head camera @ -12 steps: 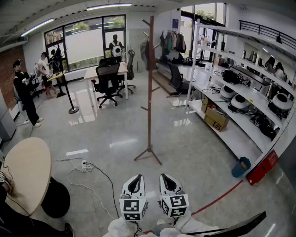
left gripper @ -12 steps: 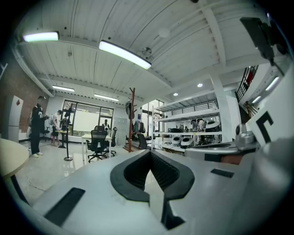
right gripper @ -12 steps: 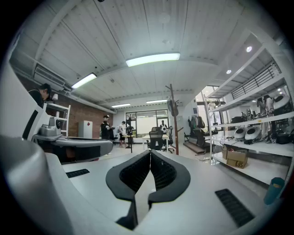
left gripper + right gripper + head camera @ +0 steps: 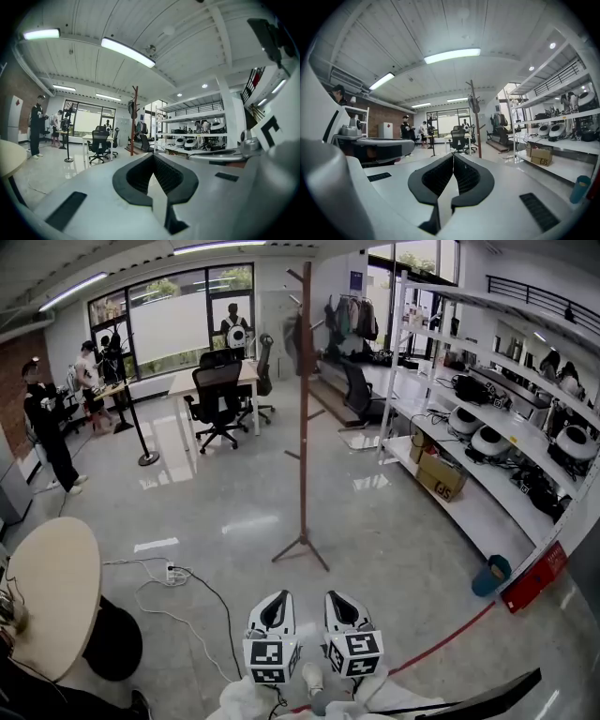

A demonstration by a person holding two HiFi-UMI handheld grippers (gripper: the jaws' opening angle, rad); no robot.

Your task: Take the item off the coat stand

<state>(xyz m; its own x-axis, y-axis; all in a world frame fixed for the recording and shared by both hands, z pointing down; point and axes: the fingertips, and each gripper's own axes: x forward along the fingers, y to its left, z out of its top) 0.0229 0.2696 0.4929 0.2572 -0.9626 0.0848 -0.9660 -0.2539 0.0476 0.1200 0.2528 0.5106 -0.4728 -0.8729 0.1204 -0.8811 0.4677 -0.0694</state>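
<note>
pale glossy floor (image 4: 394,521) is seen spreading wide through an open workroom, and the coat stand (image 4: 304,427) is planted upright in the middle of it, with free floor round its splayed feet on every side. a dark item (image 4: 293,345) is hung high on the stand, left of the pole just below the top pegs in the head view; it is touched by neither claw. both claws are held low at the near edge, side by side and well apart from the stand. the left claw (image 4: 277,599) is seen closed, pads brought together at the tips with nothing between them, and the right claw (image 4: 337,598) is likewise closed and empty. the lane towards the stand is bounded on the left by a loose cable (image 4: 161,615) trailed over the floor beside the round counter (image 4: 56,577), whose curved edge juts in. on the right the room is edged by long white shelving (image 4: 487,442), with a cardboard box (image 4: 439,477) on its lowest board, a blue bin (image 4: 490,576) at its foot and a red line (image 4: 450,638) run across the tiles. beyond the stand an office chair (image 4: 217,399) is parked at a far counter (image 4: 185,382), and people (image 4: 49,427) are seen by the windows (image 4: 169,329) at the far left.
</note>
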